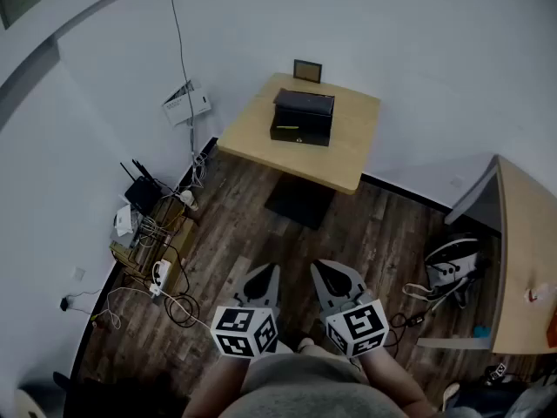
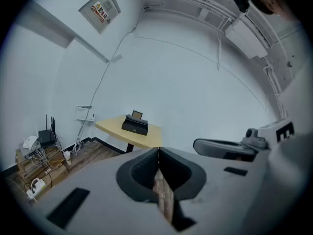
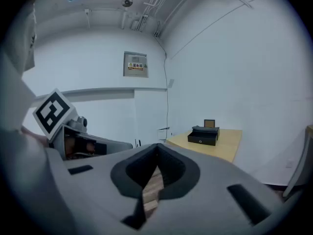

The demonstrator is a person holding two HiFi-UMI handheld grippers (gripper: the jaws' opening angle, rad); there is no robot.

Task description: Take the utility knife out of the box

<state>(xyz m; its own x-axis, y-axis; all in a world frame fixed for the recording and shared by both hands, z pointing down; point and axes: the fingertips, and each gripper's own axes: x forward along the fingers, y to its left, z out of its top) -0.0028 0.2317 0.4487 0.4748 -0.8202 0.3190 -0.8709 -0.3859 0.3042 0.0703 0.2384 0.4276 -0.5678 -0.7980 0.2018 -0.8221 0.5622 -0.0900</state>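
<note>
Now: you stand well back from the bench (image 1: 352, 151), both arms drawn in near your body, and the reach has not begun.
Left tongs: the left tongs (image 1: 264, 279) are closed tip to tip with nothing between them; only floor boards show through the gap behind the tips (image 2: 159, 152).
Right tongs: the right tongs (image 1: 331, 277) are likewise closed and empty (image 3: 157, 147).
Box: the black box (image 1: 302, 117) sits on the far bench, straight ahead of you and well apart from both tongs. Its long side runs across your line of approach, front face with a small clasp turned toward you.
Utility knife: not in view. By my judgement it lies inside the box; which way its long axis runs you cannot tell from here, nor whether the lid is fully down.
Nearer hand: neither. The tongs hang side by side, and the box lies about midway ahead of them.
Around: a small frame (image 1: 307, 70) stands at the bench's far edge, just behind the box. A router (image 1: 142, 194) and cables (image 1: 170, 299) crowd the floor by the left wall. A second bench (image 1: 522, 259) with a bag (image 1: 451, 264) under it stands to your right.
In the way: nothing seems to stand between you and the box, though the dark bench foot (image 1: 298, 203) reaches toward you.
</note>
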